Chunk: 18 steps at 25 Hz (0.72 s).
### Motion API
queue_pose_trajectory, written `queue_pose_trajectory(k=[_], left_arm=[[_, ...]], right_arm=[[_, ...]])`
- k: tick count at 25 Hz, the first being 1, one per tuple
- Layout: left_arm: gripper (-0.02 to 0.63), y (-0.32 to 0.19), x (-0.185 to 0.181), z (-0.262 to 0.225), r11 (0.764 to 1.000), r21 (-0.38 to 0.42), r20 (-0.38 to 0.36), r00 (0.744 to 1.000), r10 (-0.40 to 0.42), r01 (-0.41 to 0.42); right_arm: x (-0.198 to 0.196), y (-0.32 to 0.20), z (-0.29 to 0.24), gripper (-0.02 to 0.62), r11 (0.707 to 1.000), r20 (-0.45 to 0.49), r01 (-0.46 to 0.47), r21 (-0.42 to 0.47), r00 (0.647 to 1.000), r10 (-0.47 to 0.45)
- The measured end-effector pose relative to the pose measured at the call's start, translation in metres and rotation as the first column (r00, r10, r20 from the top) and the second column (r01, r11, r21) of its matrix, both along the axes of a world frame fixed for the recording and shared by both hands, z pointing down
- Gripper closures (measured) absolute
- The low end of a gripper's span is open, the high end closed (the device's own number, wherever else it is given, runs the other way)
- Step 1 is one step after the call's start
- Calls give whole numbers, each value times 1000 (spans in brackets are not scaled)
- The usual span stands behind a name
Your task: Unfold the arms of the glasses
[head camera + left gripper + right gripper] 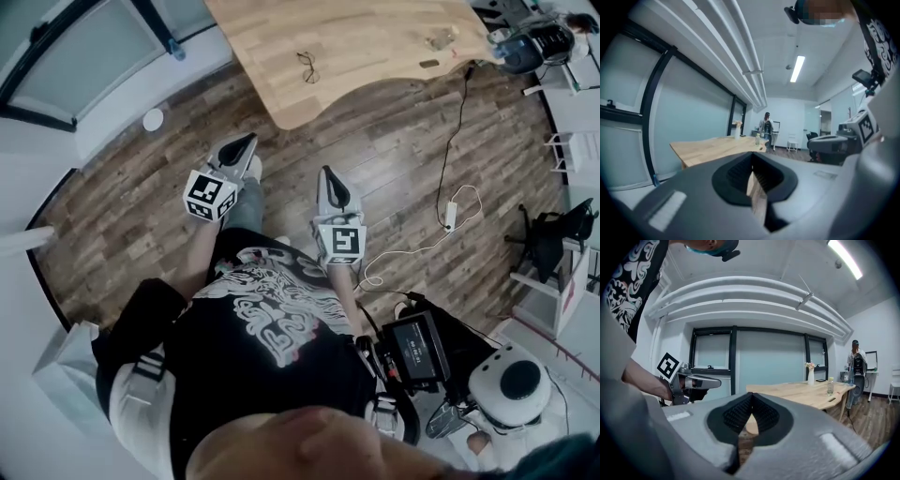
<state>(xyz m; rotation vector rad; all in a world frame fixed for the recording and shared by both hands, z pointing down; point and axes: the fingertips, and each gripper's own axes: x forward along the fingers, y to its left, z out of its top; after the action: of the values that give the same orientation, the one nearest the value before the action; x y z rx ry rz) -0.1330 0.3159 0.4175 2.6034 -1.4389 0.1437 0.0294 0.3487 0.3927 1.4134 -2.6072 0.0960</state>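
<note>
A pair of dark-framed glasses (308,67) lies on the light wooden table (375,56) at the far top of the head view, well away from both grippers. My left gripper (247,142) is held over the wooden floor in front of the person, jaws shut with nothing in them. My right gripper (332,183) hangs beside it, also shut and empty. In the left gripper view the gripper (752,165) points toward the table (712,147). In the right gripper view the gripper (751,405) faces the table (797,392), with the left gripper (693,381) visible at left.
A water bottle (830,386) and a vase of flowers (810,374) stand on the table. A person (855,363) stands at its far end. A white cable and power strip (450,216) lie on the floor. An office chair (553,234) sits right.
</note>
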Motion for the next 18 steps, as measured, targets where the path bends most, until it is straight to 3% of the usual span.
queue_pose_trajectory(k=[4, 11, 18], left_arm=[[617, -68, -13, -3, 999, -9, -20, 999, 35, -35], [617, -196, -40, -10, 993, -9, 11, 993, 120, -120], [617, -298, -83, 4, 988, -17, 12, 988, 151, -151]], right_arm=[[-15, -62, -3, 597, 1000, 14, -14, 10, 1000, 13], [-44, -171, -6, 597, 997, 15, -79, -11, 997, 79], [-69, -254, 6, 597, 987, -10, -155, -29, 988, 155]])
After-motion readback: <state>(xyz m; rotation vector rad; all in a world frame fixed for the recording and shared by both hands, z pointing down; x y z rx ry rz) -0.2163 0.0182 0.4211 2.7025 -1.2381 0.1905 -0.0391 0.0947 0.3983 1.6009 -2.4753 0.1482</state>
